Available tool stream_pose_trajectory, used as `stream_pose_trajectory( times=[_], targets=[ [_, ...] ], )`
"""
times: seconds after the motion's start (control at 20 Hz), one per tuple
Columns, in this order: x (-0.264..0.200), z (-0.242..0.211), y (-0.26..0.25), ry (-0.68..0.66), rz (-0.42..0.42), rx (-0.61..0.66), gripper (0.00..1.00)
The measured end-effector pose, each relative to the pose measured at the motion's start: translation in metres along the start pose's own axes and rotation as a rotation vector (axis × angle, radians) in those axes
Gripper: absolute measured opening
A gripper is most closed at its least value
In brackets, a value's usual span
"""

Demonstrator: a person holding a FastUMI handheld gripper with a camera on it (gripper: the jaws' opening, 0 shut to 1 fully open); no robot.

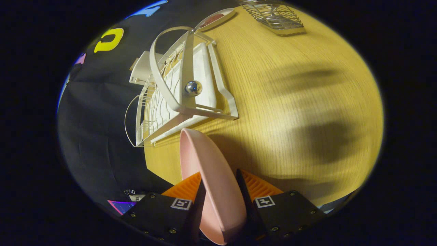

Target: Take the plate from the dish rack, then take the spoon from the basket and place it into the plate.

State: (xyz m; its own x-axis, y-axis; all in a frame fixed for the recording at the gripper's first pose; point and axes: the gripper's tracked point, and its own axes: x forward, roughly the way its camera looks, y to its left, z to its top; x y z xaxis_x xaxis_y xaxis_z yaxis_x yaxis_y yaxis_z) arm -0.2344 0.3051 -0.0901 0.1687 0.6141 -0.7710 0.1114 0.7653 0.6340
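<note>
A pink plate [211, 177] stands on edge between my two fingers, and my gripper [218, 182] is shut on it. The plate hangs above the wooden table [290, 102], just this side of the white dish rack [181, 92]. The rack lies beyond my fingers, tilted in the view, with a shiny metal ball [193, 87] on its frame. Far beyond it a wire basket [275, 15] stands on the table; something metal stands in it, and I cannot tell whether it is the spoon.
A small white dish with a reddish inside [215, 18] sits past the rack, next to the basket. A white box [141, 70] lies behind the rack at the table's edge. Dark shadows fall on the open wood to the right of my fingers.
</note>
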Motion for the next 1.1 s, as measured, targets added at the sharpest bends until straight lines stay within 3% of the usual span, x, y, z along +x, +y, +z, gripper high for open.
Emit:
stream_pose_trajectory(
  times=[0.15, 0.7, 1.1],
  targets=[
    [-0.015, 0.008, -0.017, -0.02, -0.03, -0.003, 0.6],
    [-0.063, 0.032, -0.062, -0.132, -0.101, -0.018, 0.65],
    [-0.152, 0.14, -0.061, -0.648, -0.211, -0.035, 0.65]
  ],
)
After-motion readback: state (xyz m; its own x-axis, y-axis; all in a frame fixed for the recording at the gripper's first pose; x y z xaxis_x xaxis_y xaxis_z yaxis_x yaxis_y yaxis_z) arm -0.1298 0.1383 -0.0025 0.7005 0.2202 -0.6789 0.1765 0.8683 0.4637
